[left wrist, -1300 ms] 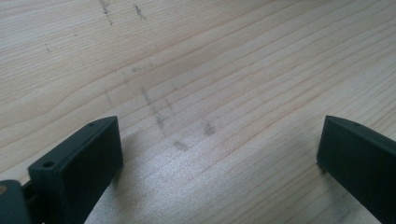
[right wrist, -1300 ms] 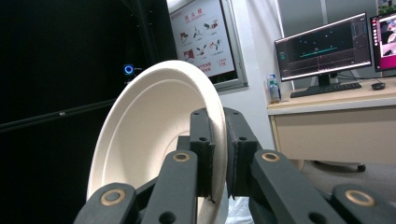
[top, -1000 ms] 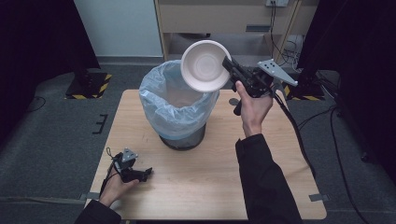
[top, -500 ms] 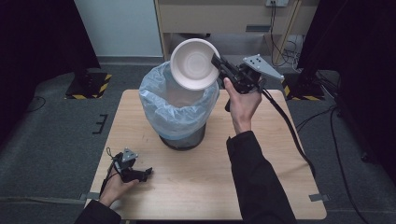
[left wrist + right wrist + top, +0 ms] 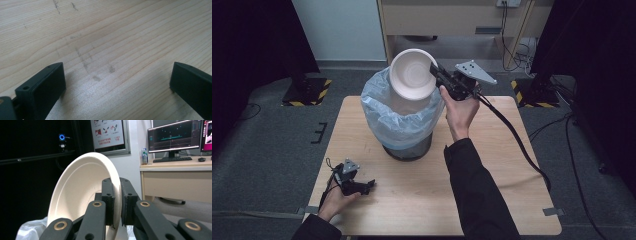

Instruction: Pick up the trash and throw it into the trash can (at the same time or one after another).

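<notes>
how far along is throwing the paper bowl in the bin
Done: the right gripper is shut on the paper bowl's rim, lifted and tilted above the bin lined with a pale blue bag. In hand: holding it over the bin's mouth. Left: letting go so it drops in. The left gripper rests open on the table, holding nothing.

A light wooden bench (image 5: 492, 200) with a fine straight grain and a few faint dark scuff marks (image 5: 96, 78) stands on grey carpet (image 5: 262, 145). Behind it, against the wall, is a beige desk (image 5: 175, 178) that carries two lit monitors (image 5: 174, 136), a keyboard (image 5: 170, 159) and a small bottle (image 5: 144, 155). A framed poster (image 5: 108, 135) hangs on the wall beside the desk, yellow-and-black striped stand bases (image 5: 307, 92) rest on the floor, and cables (image 5: 512, 30) hang at the back.
</notes>
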A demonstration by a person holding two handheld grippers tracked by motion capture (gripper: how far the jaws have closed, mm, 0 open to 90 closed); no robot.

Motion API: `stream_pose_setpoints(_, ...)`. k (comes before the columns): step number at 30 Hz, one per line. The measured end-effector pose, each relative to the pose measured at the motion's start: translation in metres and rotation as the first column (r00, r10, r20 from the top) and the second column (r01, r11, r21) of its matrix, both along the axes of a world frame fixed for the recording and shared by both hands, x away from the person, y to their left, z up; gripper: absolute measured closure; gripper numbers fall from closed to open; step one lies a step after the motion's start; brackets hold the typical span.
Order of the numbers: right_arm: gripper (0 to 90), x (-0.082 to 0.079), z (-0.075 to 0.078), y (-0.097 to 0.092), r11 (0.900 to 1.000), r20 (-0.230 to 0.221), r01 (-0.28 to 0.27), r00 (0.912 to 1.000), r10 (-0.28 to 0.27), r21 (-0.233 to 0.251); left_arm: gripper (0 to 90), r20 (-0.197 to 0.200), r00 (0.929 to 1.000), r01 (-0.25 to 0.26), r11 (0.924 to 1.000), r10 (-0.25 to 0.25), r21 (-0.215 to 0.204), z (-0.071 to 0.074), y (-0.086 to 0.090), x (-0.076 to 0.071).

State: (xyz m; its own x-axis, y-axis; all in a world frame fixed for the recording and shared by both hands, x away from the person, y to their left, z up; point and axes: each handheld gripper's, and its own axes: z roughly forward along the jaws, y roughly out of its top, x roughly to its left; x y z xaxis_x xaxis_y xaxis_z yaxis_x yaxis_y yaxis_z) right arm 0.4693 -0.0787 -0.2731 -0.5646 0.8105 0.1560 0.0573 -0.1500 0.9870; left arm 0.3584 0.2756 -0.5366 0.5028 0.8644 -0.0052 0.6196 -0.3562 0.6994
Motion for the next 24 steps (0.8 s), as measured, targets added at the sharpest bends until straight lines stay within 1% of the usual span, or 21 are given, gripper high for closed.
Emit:
stream_pose_setpoints(9, 83.7, 0.005, -0.009, 0.010, 0.9996, -0.016, -0.001, 0.9999, 0.001, -0.029, 0.0, -0.001, 1.0000, 0.001, 1.0000, -0.001, 0.001, 0.000, 0.000, 0.000)
stream_pose_setpoints(13, 82.2, 0.007, -0.012, 0.014, 0.9990, -0.024, -0.018, 0.9996, 0.017, -0.041, 0.0, 0.000, 1.0000, 0.001, 1.0000, -0.001, 0.000, 0.000, 0.000, 0.000)
stream_pose_setpoints(14, 75.6, 0.009, -0.014, 0.016, 0.9982, -0.040, -0.044, 0.9983, 0.042, -0.042, 0.0, 0.000, 1.0000, 0.001, 1.0000, -0.001, 0.000, 0.000, 0.000, 0.000)
stream_pose_setpoints(15, 74.7, 0.009, -0.015, 0.017, 0.9976, -0.048, -0.052, 0.9976, 0.049, -0.047, 0.0, -0.001, 1.0000, 0.001, 1.0000, -0.001, 0.001, 0.000, 0.000, 0.000)
stream_pose_setpoints(16, 73.7, 0.010, -0.015, 0.016, 0.9973, -0.047, -0.053, 0.9976, 0.051, -0.051, 0.0, 0.000, 1.0000, 0.001, 1.0000, -0.001, 0.000, 0.000, 0.000, 0.000)
stream_pose_setpoints(18, 73.3, 0.009, -0.015, 0.014, 0.9975, -0.048, -0.054, 0.9975, 0.052, -0.045, 0.0, -0.001, 1.0000, 0.001, 1.0000, -0.001, 0.001, 0.000, 0.000, 0.000)
stream_pose_setpoints(19, 73.1, 0.008, -0.013, 0.011, 0.9980, -0.042, -0.049, 0.9980, 0.048, -0.040, 0.0, -0.001, 1.0000, 0.001, 1.0000, -0.001, 0.000, 0.000, 0.000, 0.000)
stream_pose_setpoints(21, 72.2, 0.007, -0.009, 0.003, 0.9991, -0.032, -0.041, 0.9987, 0.041, -0.014, 0.0, -0.001, 1.0000, 0.001, 1.0000, -0.001, 0.000, 0.000, 0.000, 0.000)
stream_pose_setpoints(24, 67.9, 0.002, 0.001, -0.019, 0.9999, -0.019, 0.000, 0.9998, 0.000, 0.017, 0.0, -0.001, 1.0000, 0.001, 1.0000, -0.001, 0.000, 0.000, 0.000, 0.000)
